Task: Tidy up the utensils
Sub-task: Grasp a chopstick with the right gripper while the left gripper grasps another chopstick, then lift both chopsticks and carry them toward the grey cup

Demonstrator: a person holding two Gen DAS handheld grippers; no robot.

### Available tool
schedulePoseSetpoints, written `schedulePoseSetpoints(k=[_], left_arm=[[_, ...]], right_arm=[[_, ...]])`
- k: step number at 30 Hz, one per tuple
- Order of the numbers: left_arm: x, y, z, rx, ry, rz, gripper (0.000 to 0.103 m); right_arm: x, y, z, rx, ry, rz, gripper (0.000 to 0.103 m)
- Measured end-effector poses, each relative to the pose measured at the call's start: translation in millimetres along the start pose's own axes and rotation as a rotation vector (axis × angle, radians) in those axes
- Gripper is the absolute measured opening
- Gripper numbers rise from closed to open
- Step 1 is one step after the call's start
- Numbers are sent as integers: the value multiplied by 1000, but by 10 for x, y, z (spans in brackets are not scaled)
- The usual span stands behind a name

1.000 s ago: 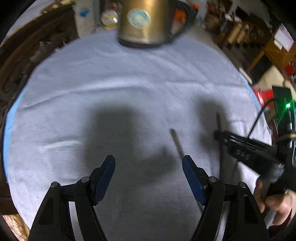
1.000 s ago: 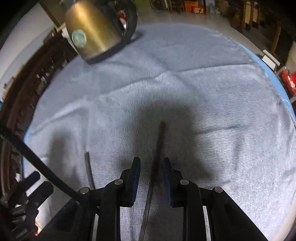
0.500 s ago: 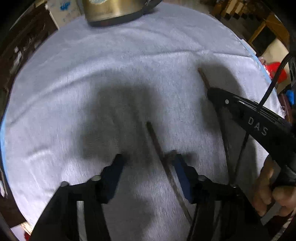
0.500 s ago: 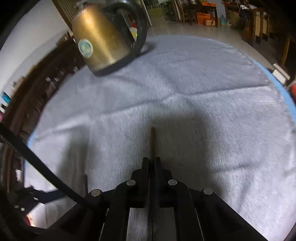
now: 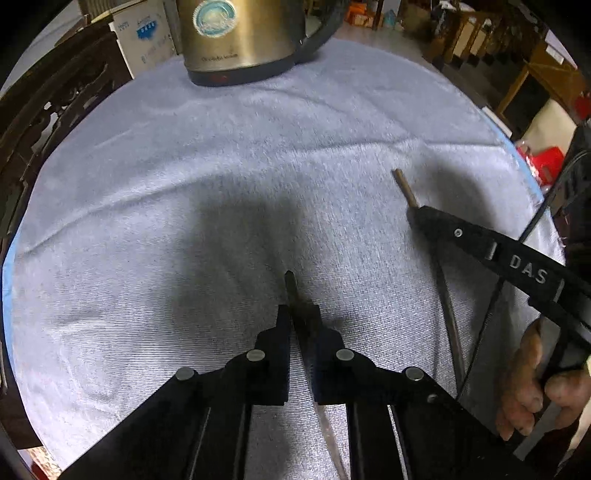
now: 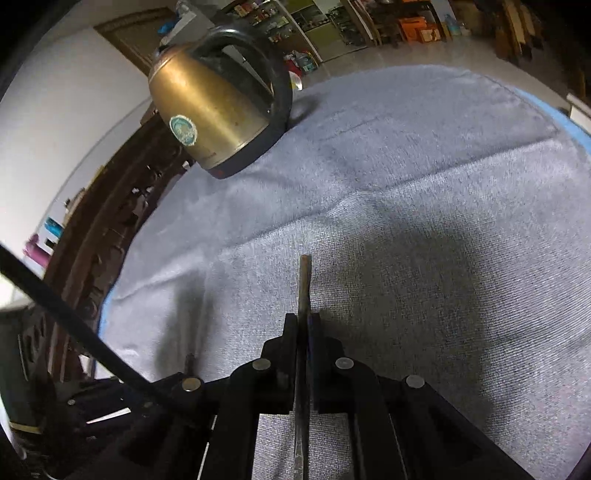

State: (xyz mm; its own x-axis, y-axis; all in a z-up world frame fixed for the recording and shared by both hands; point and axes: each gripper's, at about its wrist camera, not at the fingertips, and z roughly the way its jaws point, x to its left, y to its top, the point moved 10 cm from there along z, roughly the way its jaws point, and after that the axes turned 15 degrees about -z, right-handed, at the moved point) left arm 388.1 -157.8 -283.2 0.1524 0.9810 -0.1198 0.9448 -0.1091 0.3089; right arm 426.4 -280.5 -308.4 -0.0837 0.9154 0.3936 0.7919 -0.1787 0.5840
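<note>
Two dark chopsticks lie on a grey-blue cloth. My left gripper points steeply down, and its jaws are closing tight on the left chopstick, whose tip sticks out just past the pads. My right gripper is shut on the right chopstick, which pokes forward over the cloth. In the left wrist view the right gripper comes in from the right, with the right chopstick showing beyond its tip. The left chopstick's tip peeks out low on the left in the right wrist view.
A brass-coloured electric kettle with a black handle stands at the far edge of the cloth, also seen as the kettle. A hand holds the right gripper's grip. A black cable crosses low left. Dark carved wood borders the cloth's left side.
Both grippers came down over the chopsticks. The right jaws shut on theirs first; the left jaws went from wide apart to shut on the other. The right gripper has tilted up, showing more of the kettle.
</note>
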Motion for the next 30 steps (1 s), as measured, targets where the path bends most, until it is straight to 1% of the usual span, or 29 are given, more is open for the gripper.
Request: schedulePoseSetpoints(k=[5, 8, 9, 11, 14, 17, 18, 21, 23, 27, 30], left_arm=[[77, 87, -284, -77, -7, -7, 6], [158, 178, -464, -129, -13, -8, 6], [123, 202, -475, -136, -17, -9, 6], [152, 236, -517, -158, -31, -17, 6], [180, 291, -646, -210, -27, -14, 6], [246, 378, -898, -279, -27, -24, 6], [266, 407, -982, -309, -25, -31, 6], [362, 450, -1179, -380, -28, -67, 6], [454, 453, -1282, -419, -25, -83, 6], [743, 414, -1529, -489, 11, -106, 6], [959, 352, -1702, -529, 18, -133, 6]], right_arm=[[35, 29, 19, -28, 85, 40, 6], [105, 110, -77, -97, 123, 28, 6], [133, 142, -115, -124, 130, 20, 6], [175, 157, -121, -138, 146, 13, 6], [217, 187, -139, -167, 167, 8, 6], [293, 277, -315, -261, 206, -7, 6], [317, 304, -383, -297, 211, -17, 6], [334, 338, -451, -350, 216, -20, 6], [309, 335, -470, -368, 201, -13, 6], [290, 339, -569, -420, 178, -6, 6], [316, 308, -701, -435, 156, 0, 6]])
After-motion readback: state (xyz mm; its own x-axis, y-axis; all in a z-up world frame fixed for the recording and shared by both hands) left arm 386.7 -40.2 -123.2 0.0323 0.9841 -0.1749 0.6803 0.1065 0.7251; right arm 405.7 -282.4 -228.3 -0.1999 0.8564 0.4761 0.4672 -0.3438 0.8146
